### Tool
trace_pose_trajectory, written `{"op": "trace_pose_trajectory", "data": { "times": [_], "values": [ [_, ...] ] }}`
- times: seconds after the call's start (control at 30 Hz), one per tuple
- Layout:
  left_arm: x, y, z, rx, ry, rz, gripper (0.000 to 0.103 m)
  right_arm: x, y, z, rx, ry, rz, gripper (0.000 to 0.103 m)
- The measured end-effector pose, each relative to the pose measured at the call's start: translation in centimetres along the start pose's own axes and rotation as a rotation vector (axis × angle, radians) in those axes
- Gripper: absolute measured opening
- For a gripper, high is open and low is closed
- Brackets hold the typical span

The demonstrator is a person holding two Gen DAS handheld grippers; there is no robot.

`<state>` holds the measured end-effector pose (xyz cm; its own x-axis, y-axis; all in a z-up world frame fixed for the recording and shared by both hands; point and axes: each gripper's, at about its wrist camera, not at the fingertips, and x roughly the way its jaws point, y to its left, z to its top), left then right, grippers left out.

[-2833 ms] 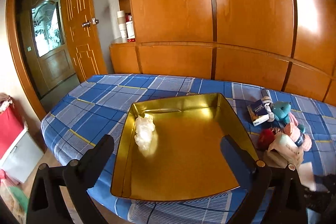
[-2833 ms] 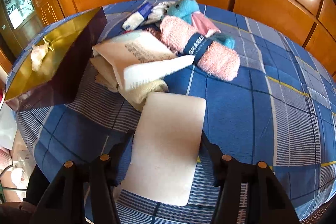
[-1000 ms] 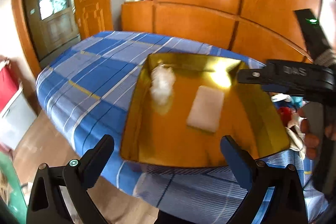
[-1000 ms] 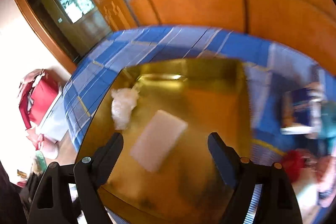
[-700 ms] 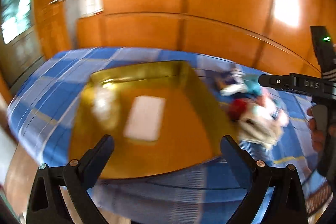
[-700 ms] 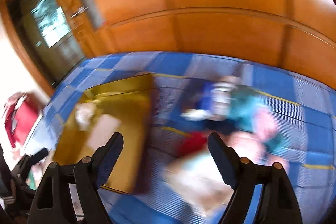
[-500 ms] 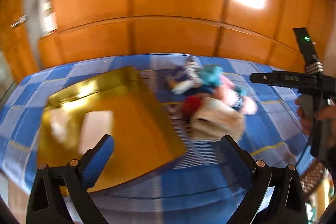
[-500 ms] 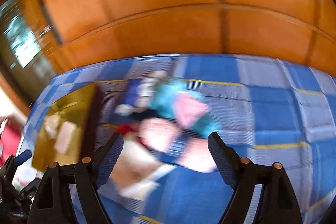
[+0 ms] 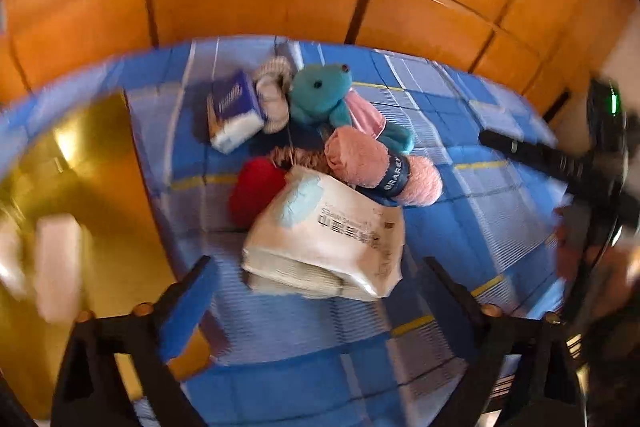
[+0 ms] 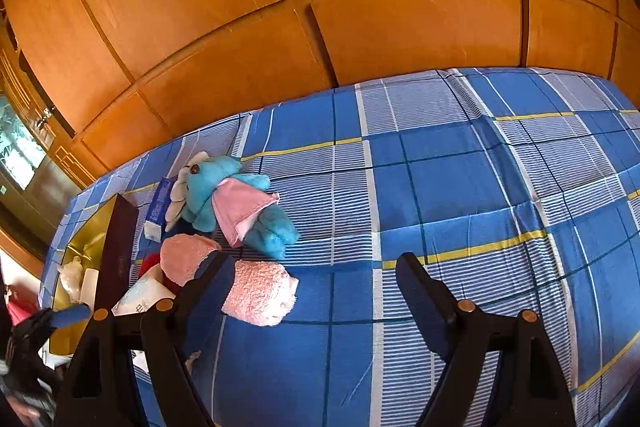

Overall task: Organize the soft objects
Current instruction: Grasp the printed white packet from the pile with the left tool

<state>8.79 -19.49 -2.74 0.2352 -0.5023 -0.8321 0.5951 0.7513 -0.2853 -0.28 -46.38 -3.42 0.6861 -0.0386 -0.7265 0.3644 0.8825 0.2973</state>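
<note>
Fingers (image 10: 420, 291) of the right gripper (image 10: 316, 287) are spread wide and nothing is held now. The white pad (image 9: 58, 267) has been dropped in the gold tray (image 9: 112, 187). The left gripper (image 9: 316, 291) is open too, aimed at the white pack (image 9: 332, 243) on the bed (image 10: 480, 187), likely picked next.

On the bed (image 9: 472, 219) a tray (image 9: 108, 187) is set at the left, with a flat pad (image 9: 58, 263) lying in it. To its right a cluster is gathered: a wipes packet (image 9: 332, 239) in front, a rolled towel (image 9: 372, 167) touching it behind, a plush toy (image 9: 320, 95) further back, and a tissue pack (image 9: 234, 111) left of the toy.
</note>
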Motion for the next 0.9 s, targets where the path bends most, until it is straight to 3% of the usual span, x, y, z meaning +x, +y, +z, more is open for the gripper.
{"op": "trace_pose_trajectory", "data": {
  "times": [0.13, 0.27, 0.47, 0.57, 0.63, 0.77, 0.9],
  "values": [
    [1.1, -0.5, -1.0, -0.069, 0.047, -0.077, 0.09, 0.1, 0.2, 0.1, -0.007, 0.003, 0.011, 0.084],
    [2.2, -0.7, -0.7, -0.143, 0.065, -0.107, 0.09, -0.1, 0.6, 0.0, -0.021, -0.006, 0.02, 0.084],
    [4.0, -0.3, 1.4, -0.225, 0.035, -0.071, 0.093, -0.7, 0.3, 0.3, 0.005, -0.028, 0.044, 0.084],
    [3.7, -0.2, 2.1, -0.26, -0.008, -0.122, 0.091, -0.8, -0.1, 0.3, 0.027, -0.028, 0.049, 0.084],
    [3.9, -0.6, 2.4, -0.259, -0.011, -0.14, 0.084, -0.9, -0.1, 0.4, 0.028, -0.034, 0.042, 0.084],
    [4.6, -1.9, 2.7, -0.224, -0.013, -0.118, 0.08, -1.0, -0.3, 0.4, 0.036, -0.036, 0.039, 0.084],
    [6.1, -2.2, 2.7, -0.239, 0.014, -0.099, 0.058, -1.0, -0.5, 0.4, 0.046, -0.037, 0.034, 0.084]
  ]
}}
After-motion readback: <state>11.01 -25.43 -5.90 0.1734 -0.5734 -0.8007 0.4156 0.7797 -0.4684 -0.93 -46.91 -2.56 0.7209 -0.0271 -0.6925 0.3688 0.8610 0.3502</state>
